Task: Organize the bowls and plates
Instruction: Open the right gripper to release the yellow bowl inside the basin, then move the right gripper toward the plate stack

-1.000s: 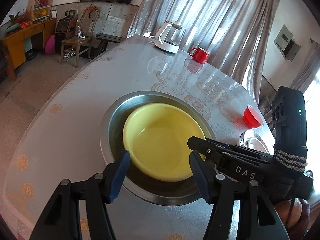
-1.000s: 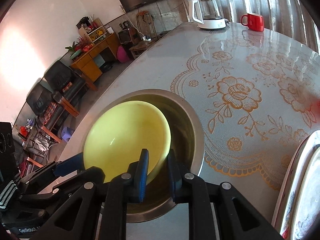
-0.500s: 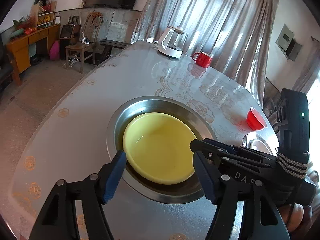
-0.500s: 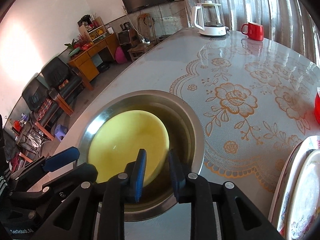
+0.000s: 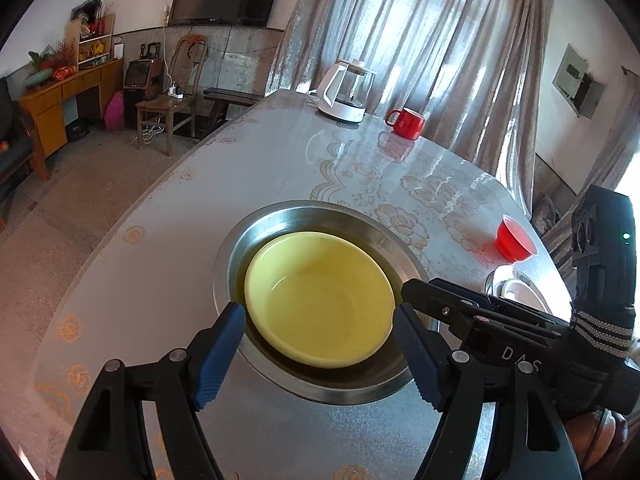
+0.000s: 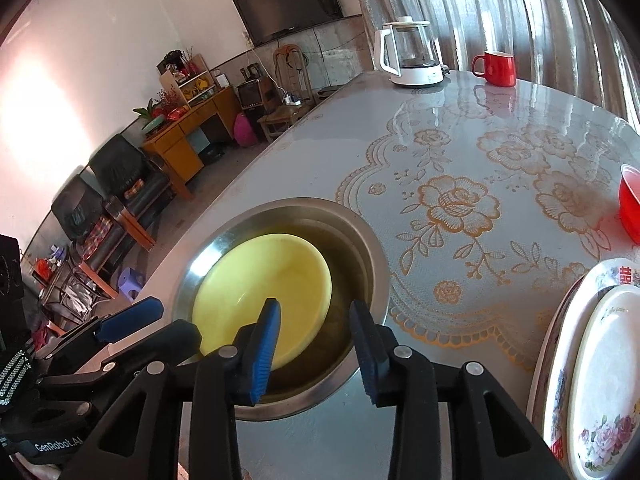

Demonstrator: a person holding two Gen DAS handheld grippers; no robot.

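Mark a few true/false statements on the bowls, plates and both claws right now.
1. The yellow bowl sits inside the steel basin. True.
2. The right claw is clamped on the yellow bowl's rim. False: its jaws have just been opening and stand apart around the rim, pads off it.
3. The left claw stands open, gripping nothing. True.
4. The red mug is stacked in the basin. False: it stands on the far table end beside the kettle.
5. A floral plate lies right of the basin. True.
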